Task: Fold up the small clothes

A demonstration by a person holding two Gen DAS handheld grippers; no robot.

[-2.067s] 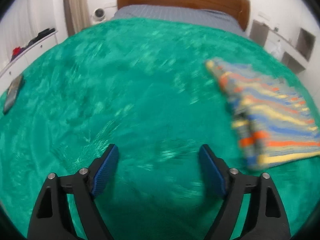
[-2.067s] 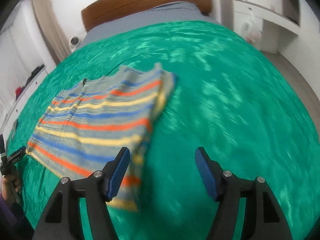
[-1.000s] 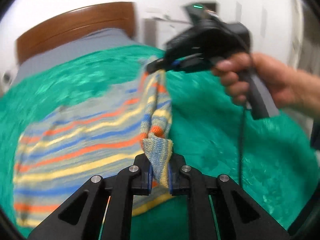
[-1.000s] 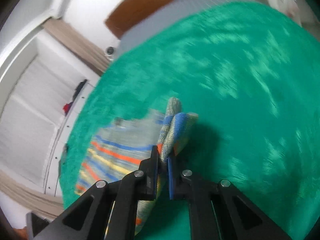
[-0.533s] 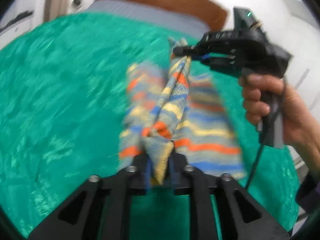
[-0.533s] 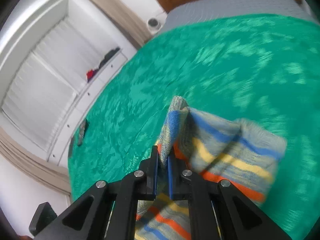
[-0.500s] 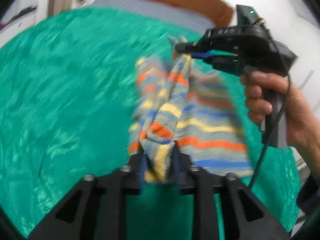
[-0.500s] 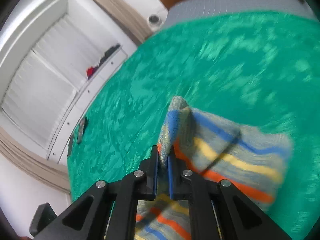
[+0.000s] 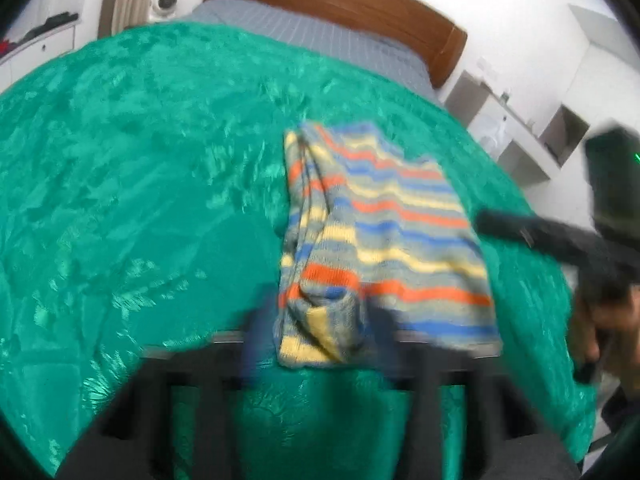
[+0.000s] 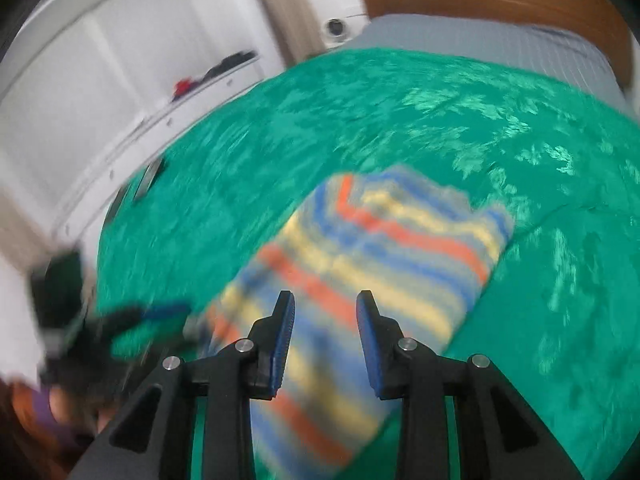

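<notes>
A small striped knit garment (image 9: 384, 232), grey with orange, yellow and blue bands, lies folded on the green bed cover (image 9: 140, 184). It also shows in the right wrist view (image 10: 360, 280). My left gripper (image 9: 316, 336) is blurred by motion, its jaws apart on either side of the garment's near corner. My right gripper (image 10: 325, 332) is open and empty just above the garment. The right gripper also appears at the right edge of the left wrist view (image 9: 552, 236); the left one appears blurred at the left of the right wrist view (image 10: 152, 320).
A wooden headboard (image 9: 340, 4) and grey sheet (image 9: 320, 40) lie at the far end of the bed. White cupboards (image 10: 100, 100) stand along the left side, white shelves (image 9: 532, 140) to the right. A dark remote (image 10: 146, 180) lies near the cover's left edge.
Both grippers have let go of the garment's edge and opened. The lifted half has dropped onto the other half, and the garment now lies folded on the cover.
</notes>
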